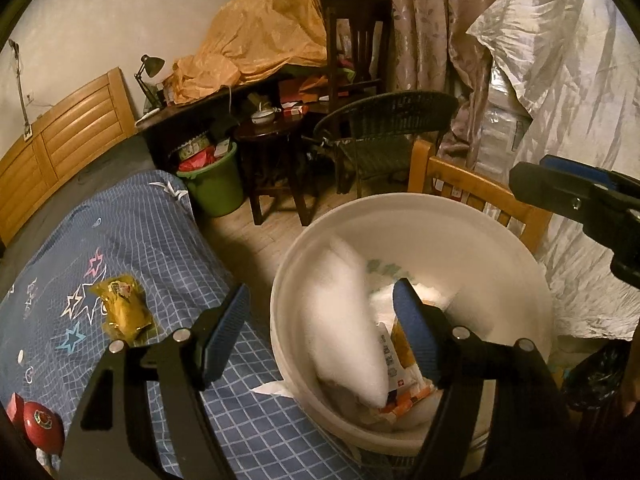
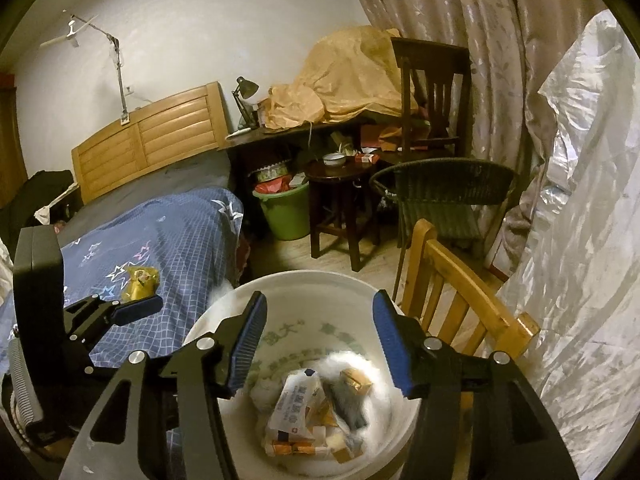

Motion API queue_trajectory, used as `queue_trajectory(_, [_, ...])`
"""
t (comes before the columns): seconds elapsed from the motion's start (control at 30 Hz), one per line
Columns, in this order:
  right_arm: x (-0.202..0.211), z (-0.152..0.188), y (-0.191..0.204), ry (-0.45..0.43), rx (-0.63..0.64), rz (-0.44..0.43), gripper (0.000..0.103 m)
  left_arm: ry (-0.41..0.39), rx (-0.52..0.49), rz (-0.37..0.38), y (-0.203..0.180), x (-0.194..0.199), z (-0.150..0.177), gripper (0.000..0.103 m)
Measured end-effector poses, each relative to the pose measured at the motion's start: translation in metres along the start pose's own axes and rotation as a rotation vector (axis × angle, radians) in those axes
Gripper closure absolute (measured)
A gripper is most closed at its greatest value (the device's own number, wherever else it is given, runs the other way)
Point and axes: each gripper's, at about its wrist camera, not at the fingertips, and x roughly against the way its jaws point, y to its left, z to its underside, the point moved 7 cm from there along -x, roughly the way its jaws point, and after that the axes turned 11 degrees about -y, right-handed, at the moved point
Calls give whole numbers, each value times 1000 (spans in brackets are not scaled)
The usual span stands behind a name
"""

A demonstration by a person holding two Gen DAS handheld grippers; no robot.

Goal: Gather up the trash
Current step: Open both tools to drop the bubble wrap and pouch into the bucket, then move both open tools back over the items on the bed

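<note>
Two grippers hang over my white bucket (image 1: 400, 232). From the left wrist, the left gripper (image 1: 320, 328) stands spread with nothing pinched; a blurred white piece (image 1: 348, 320) sits inside the bucket, and a yellow wrapper (image 1: 124, 308) lies on the blue quilt (image 1: 168, 240). From the right wrist, the right gripper (image 2: 320, 344) gapes empty above packets (image 2: 308, 412) in the bucket.

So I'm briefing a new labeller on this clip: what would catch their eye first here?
Probably the white bucket in the foreground beside the bed, with packets and white wrapping heaped inside, and both grippers' blue-padded jaws standing open above it. Next, the yellow wrapper lying on the blue checked bedspread, and the green bin stuffed with rubbish by the dark desk.
</note>
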Motion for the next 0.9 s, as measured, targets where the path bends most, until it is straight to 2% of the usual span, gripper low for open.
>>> queue_trajectory(0.3, [4,-1,-1,-9,-11,7,46,-7,13,-12,6,4,2,32])
queue_trajectory(0.47, [14,-1,11,-56,-15,5,46,-31,30,-54,19,19,2,32])
queue_trajectory(0.7, [53,1,56,-242,21,-11,46,-132,76,-237,72,75,20,26])
queue_trajectory(0.73, [61,4,69,-279,36,-20,46,-138,83,-264,81,84,25,26])
queue_trajectory(0.9, [81,15,125,-363,83,-81,46,-123,176,-391,144,130,60,24])
